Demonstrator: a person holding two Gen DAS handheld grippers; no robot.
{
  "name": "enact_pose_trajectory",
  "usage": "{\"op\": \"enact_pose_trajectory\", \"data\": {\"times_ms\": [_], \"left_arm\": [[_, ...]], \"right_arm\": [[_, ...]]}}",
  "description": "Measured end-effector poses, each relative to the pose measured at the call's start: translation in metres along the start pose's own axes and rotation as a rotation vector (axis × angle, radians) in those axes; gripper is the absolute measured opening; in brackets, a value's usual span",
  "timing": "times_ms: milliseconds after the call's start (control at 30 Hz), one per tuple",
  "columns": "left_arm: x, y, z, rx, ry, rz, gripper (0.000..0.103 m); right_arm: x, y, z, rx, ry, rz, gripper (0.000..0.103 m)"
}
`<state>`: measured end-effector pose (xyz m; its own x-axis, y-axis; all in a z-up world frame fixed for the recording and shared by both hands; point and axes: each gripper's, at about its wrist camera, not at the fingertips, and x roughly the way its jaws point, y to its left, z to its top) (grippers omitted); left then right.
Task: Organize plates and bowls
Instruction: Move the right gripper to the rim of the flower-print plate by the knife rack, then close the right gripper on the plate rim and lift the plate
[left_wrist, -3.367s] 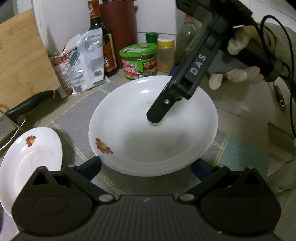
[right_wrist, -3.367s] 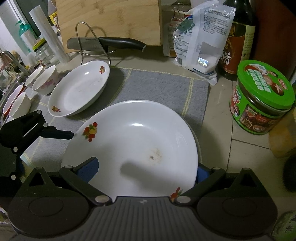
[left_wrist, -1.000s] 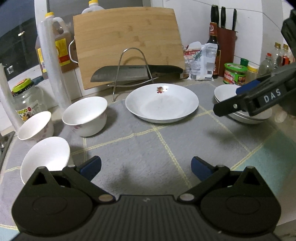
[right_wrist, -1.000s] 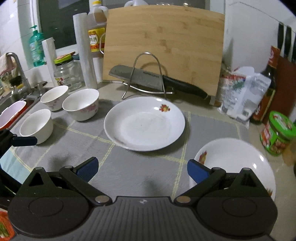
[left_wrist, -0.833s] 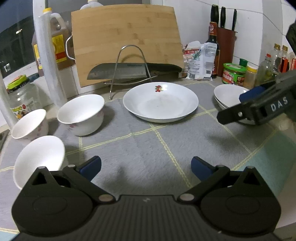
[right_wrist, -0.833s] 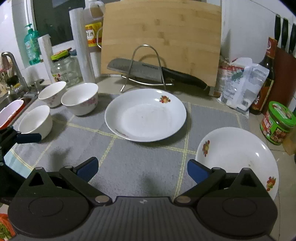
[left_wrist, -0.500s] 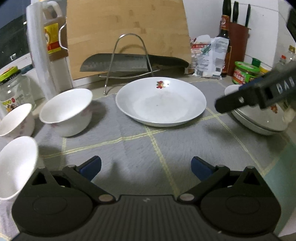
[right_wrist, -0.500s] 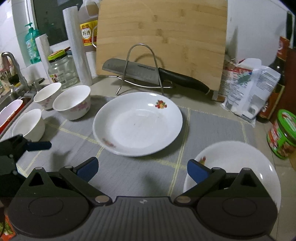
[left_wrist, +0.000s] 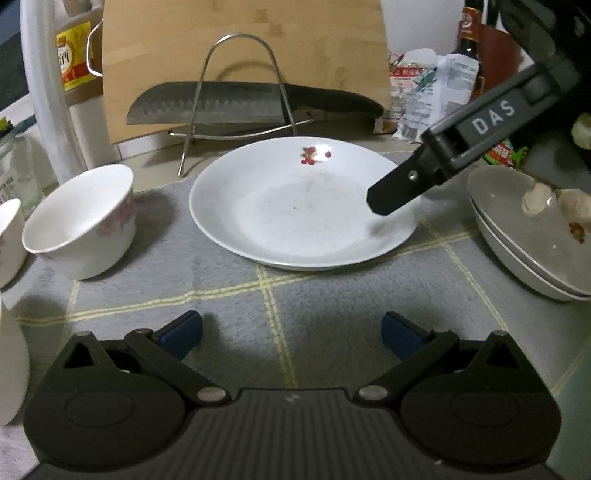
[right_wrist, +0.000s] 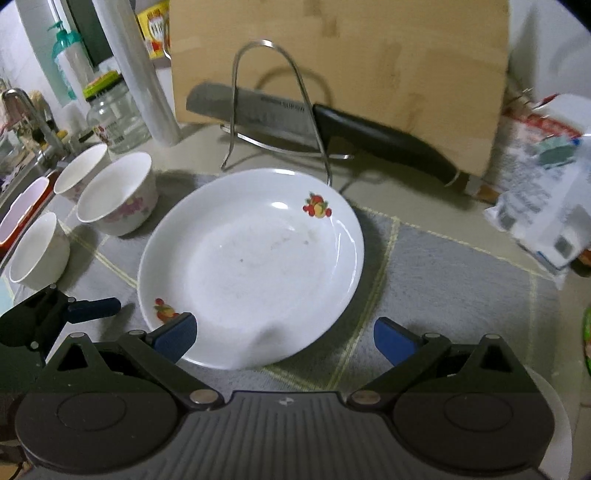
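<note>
A white plate with fruit prints (left_wrist: 303, 206) (right_wrist: 251, 262) lies alone on the grey mat. My right gripper (right_wrist: 284, 336) is open, its left pad over the plate's near rim and its right pad beside the rim. One of its fingers (left_wrist: 402, 184) reaches over the plate's right edge in the left wrist view. My left gripper (left_wrist: 291, 330) is open and empty, low over the mat short of the plate. Two stacked plates (left_wrist: 528, 236) sit at the right. Three white bowls (right_wrist: 118, 192) (right_wrist: 79, 171) (right_wrist: 38, 253) stand at the left.
A knife (right_wrist: 332, 118) rests in a wire rack (left_wrist: 240, 92) before a leaning wooden cutting board (left_wrist: 240, 44) behind the plate. A glass jar (right_wrist: 118, 110) and a white roll (right_wrist: 136, 70) stand at back left. Bags (right_wrist: 546, 177) lie at back right. A gloved hand (left_wrist: 539, 194) hovers over the stacked plates.
Both grippers have moved forward toward the single plate. The right gripper has dropped closer, so its pads now reach the plate's near rim. Both stay open.
</note>
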<state>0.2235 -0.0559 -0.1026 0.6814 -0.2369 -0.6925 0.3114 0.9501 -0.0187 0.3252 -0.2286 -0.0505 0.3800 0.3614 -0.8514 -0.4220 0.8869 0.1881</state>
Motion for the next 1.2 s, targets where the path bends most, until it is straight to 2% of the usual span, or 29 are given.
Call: {"op": "enact_pose_trajectory", "data": {"times_ms": [167,367,700,1200], "left_arm": [[0.006,-0.004,0.005,-0.015,-0.014,0.007,0.102],[0.014,-0.005,0.01,-0.02,-0.028,0.011,0.102],[0.022,-0.003,0.016,-0.026,-0.048,0.017,0.102],[0.024,-0.001,0.017,-0.006,-0.056,0.0,0.103]], "right_arm": [[0.019,-0.012,0.014,-0.001,0.057,0.059,0.103],[0.038,-0.021,0.03,0.004,0.101,0.082,0.103],[0.056,-0.026,0.059,-0.019,0.102,0.184,0.103],[0.082,-0.02,0.094,-0.095,0.103,0.236,0.103]]}}
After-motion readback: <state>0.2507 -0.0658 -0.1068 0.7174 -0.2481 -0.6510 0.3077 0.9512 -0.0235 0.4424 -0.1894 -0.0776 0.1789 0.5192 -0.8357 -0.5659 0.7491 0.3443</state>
